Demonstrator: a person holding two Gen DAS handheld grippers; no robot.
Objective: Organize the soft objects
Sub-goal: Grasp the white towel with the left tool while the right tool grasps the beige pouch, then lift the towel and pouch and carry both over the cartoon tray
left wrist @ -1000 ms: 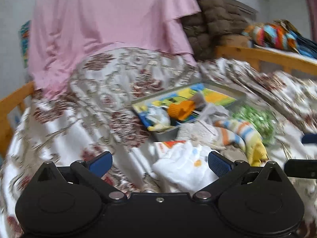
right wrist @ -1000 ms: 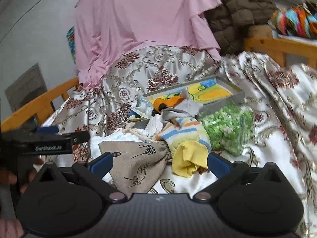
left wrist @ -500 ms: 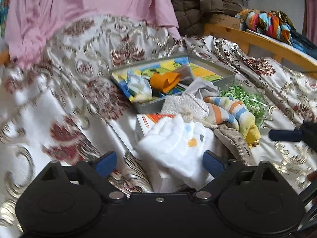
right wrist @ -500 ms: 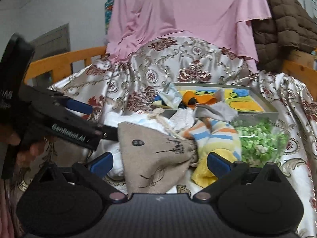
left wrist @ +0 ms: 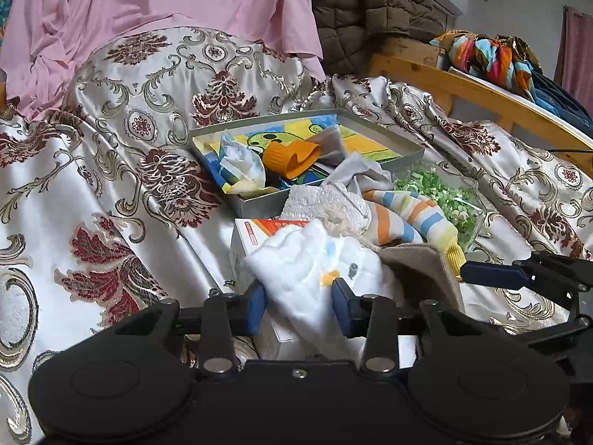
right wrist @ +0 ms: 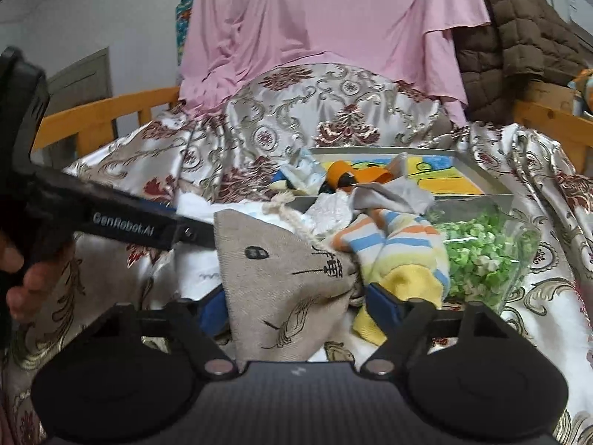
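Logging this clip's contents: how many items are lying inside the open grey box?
3 visible: a crumpled white-and-blue packet at the box's left end, an orange piece mid-box, a grey cloth draped over its front edge. More may be hidden underneath.

1. The bedspread [left wrist: 122,170] is glossy satin-like cloth, smooth, with a woven floral pattern; the pink sheet [left wrist: 166,3] is thin matt cloth.
2. The white cloth [left wrist: 318,263] looks soft and fleecy; the beige pouch [right wrist: 281,278] is coarse, matt, linen-like weave with a twisted cord.
3. The striped sock [right wrist: 400,252] is ribbed knit; the brown quilted jacket [left wrist: 374,11] is matt and padded.
4. The tray [left wrist: 259,204] has dull grey metal-looking walls; the bed rail [left wrist: 463,89] is varnished wood; the bag of green pieces [right wrist: 485,259] is clear, shiny plastic.
5. The gripper bodies are matt black plastic.
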